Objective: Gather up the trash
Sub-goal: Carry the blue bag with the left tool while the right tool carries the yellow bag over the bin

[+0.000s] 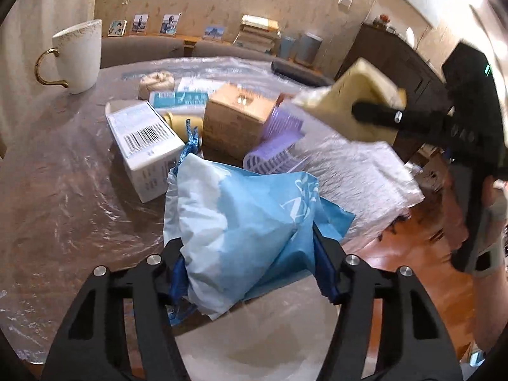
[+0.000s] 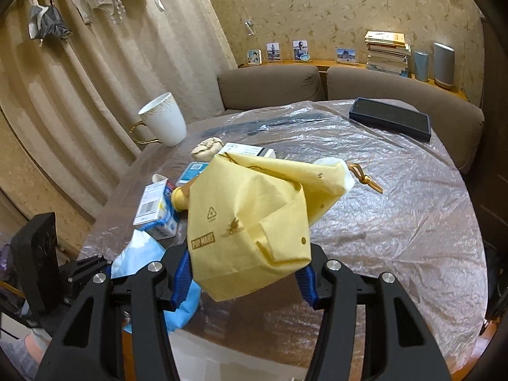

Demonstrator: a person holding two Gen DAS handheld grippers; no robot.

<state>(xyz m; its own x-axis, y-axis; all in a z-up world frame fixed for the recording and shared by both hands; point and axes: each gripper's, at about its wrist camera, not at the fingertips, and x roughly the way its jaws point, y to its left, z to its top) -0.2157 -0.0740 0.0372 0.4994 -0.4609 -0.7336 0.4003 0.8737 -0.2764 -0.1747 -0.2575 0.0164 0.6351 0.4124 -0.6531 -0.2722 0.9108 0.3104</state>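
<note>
Trash on plastic-covered table (image 2: 397,216): left gripper (image 1: 250,265) pinching blue-and-white bag (image 1: 241,222); right gripper (image 2: 244,281) pinching yellow bag (image 2: 254,222); barcoded white box (image 1: 143,139) far left.

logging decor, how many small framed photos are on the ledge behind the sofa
4, in a row on the ledge: first, second, third, fourth nearest the book stack. More may be hidden.

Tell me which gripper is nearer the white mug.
Left. The left gripper, gripping the blue bag, sits on the side of the white mug; the right gripper holds the yellow bag farther away.
</note>
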